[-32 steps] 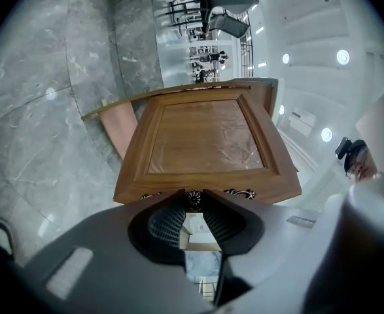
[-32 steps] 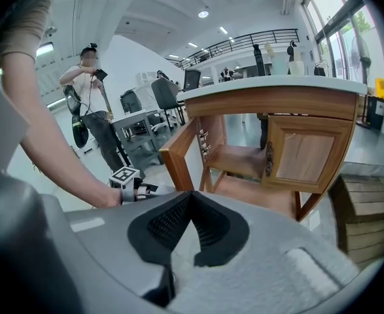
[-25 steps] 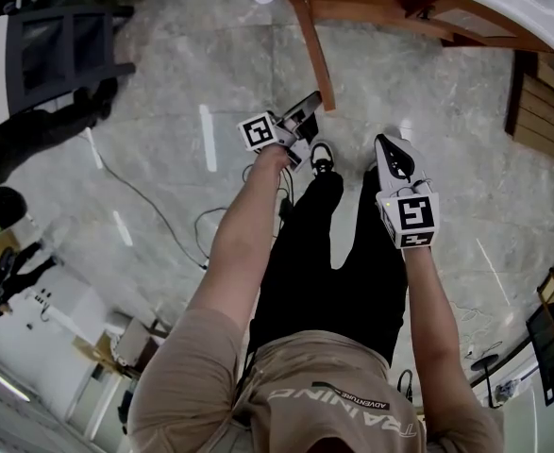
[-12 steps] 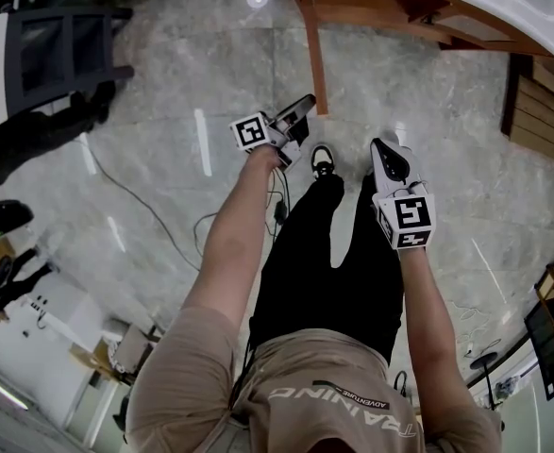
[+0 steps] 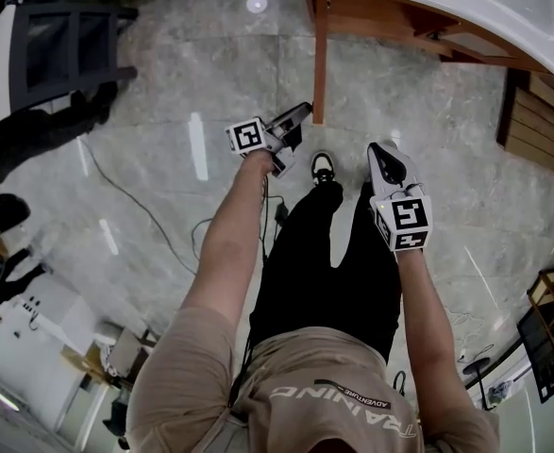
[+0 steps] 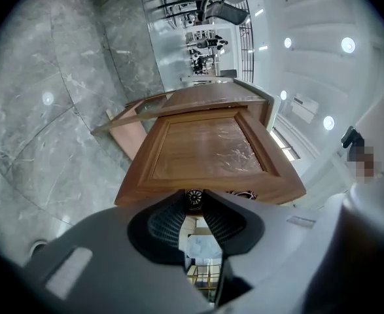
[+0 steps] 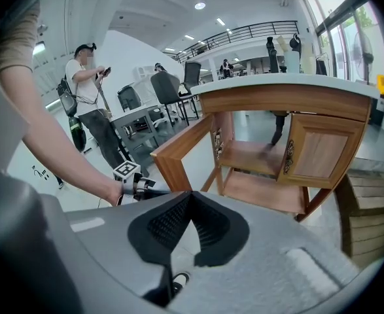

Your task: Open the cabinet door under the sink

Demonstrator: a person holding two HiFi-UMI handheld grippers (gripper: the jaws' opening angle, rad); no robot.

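Jaws of the left gripper (image 5: pixel 300 113) are clamped on the small round knob (image 6: pixel 193 199) of the cabinet door (image 6: pixel 205 152), one ribbed pad on each side of it. Jaws of the right gripper (image 7: pixel 190 196) are together at the tips with nothing between them. In the head view the door stands open, seen edge-on as a wooden strip at 12 o'clock that hangs below the white sink top (image 5: pixel 465 3) and ends just beside the left gripper's tips. The left gripper sits just toward 11 o'clock of centre at the end of the person's outstretched arm. The right gripper is at 3 o'clock of centre, above the person's leg, well apart from the door and the cabinet (image 7: pixel 263 149). A black-and-white shoe (image 5: pixel 322 166) shows between the two grippers on the grey marble floor (image 5: pixel 163 111). From the right gripper view the cabinet is at 2 o'clock with its inside shelf (image 7: pixel 254 156) showing, and a second door (image 7: pixel 319 152) at 3 o'clock is closed. A bystander (image 7: pixel 90 103) stands at 10 o'clock in that view, far behind.
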